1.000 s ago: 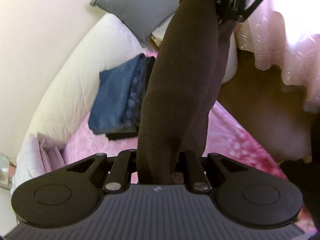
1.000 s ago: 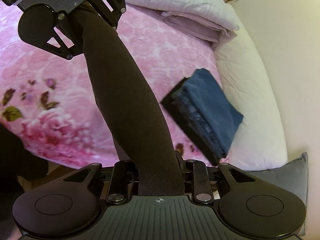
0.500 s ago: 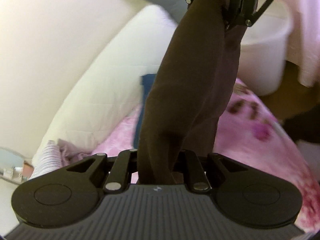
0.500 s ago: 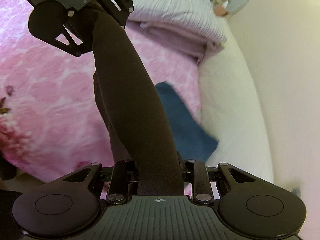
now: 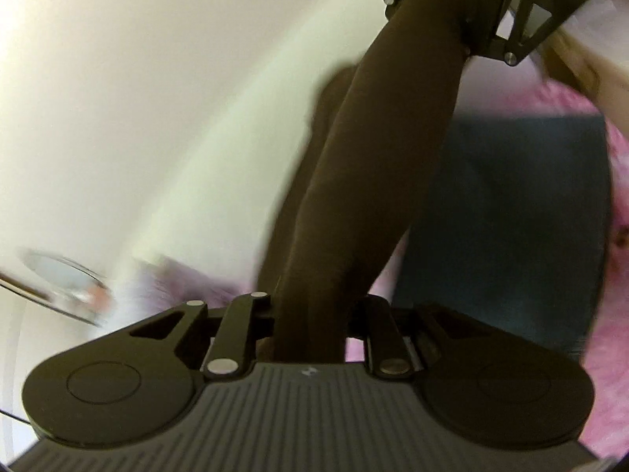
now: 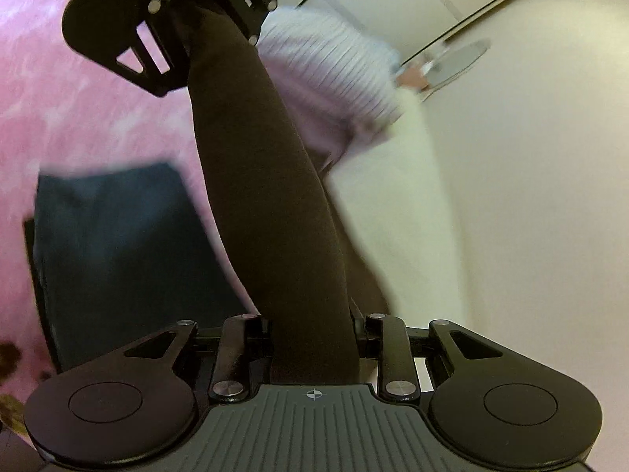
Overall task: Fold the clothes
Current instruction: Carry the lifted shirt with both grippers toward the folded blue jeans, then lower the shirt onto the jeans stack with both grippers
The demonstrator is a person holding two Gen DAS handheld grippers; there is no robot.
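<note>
A dark brown garment (image 5: 377, 181) hung stretched in the air between the two grippers, above the bed. In the left wrist view the left gripper (image 5: 310, 338) was clamped together on the near end of the cloth, and the right gripper (image 5: 483, 8) pinched the far end at the top right. The right wrist view showed the same span from the other side: the right gripper (image 6: 314, 354) closed on the brown garment (image 6: 267, 204) near the camera, the left gripper (image 6: 184, 27) gripping it at the upper left.

Compared with half a second earlier, both views had swung further over the bed. The folded blue jeans (image 5: 507, 228), then only a narrow strip mostly hidden behind the cloth, now filled the right of the left wrist view, lying below the hanging garment. In the right wrist view the blue jeans (image 6: 118, 259) had shifted from the right of the cloth to the left. The grip on both ends was unchanged.

The jeans lay on a pink floral bedspread (image 6: 59, 110). A white quilted headboard (image 6: 401, 212) ran along the bed's edge against a pale wall (image 5: 118, 78). A folded striped lilac blanket (image 6: 334, 78) sat at the far end, partly hidden by the brown cloth. A round glass tabletop (image 6: 452, 59) showed beyond it, blurred; whether anything rested on it could not be told.
</note>
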